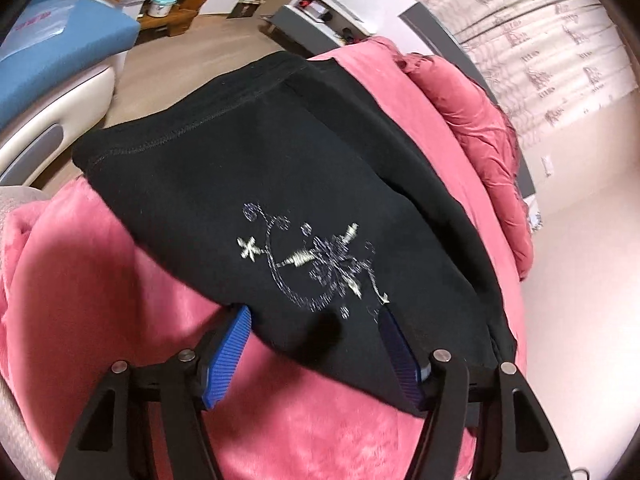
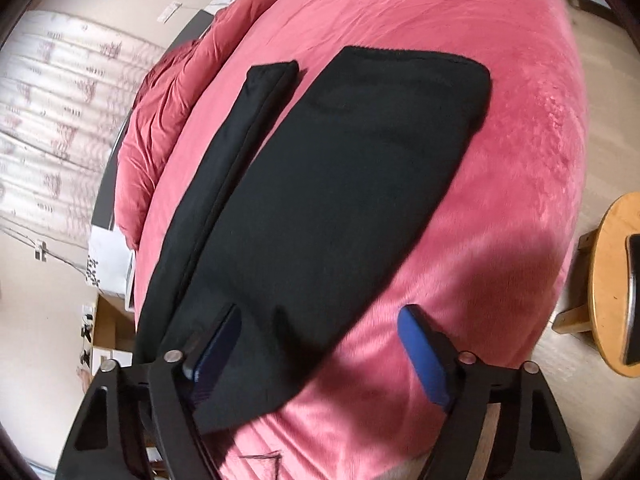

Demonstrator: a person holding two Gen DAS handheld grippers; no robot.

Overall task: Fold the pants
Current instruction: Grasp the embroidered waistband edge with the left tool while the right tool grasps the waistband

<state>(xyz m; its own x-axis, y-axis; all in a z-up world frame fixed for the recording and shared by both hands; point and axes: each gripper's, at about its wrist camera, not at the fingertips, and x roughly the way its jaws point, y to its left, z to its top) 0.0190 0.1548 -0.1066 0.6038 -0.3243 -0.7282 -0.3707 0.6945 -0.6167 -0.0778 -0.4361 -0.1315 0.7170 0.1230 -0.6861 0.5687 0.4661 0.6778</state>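
Blue-padded fingers (image 1: 230,354) of the left gripper (image 1: 316,354) stand wide apart at the near edge of the black pants (image 1: 256,184), with the cloth's edge lying between them; the pads do not seem to press on it, so I read the fingers as open, not yet gripping. In the right wrist view the right gripper (image 2: 320,354) is likewise spread: one of its fingers (image 2: 424,354) stands over bare blanket, the other lies against or under the near edge of the pants, and I cannot tell which. Nothing is pinched there either.

One pair of pants lies flat on a pink blanket (image 1: 100,280) covering a bed. Embroidery (image 1: 316,260) in pale thread shows near the left gripper. In the right wrist view the far end shows two black parts, a broad panel and a narrow strip (image 2: 256,100) beside it with a gap of blanket between, probably the two legs or a folded-over layer.

Judging by how it drapes, the fabric is soft, light and limp, a thick knit that will sag and slide on the plush blanket rather than hold its shape. Best taken by pinching the near edge at two spread points, both layers together, so the fold carries over evenly.

Counted: one pair of pants, one blanket, two grippers, one round wooden stool (image 2: 616,280) beside the bed.
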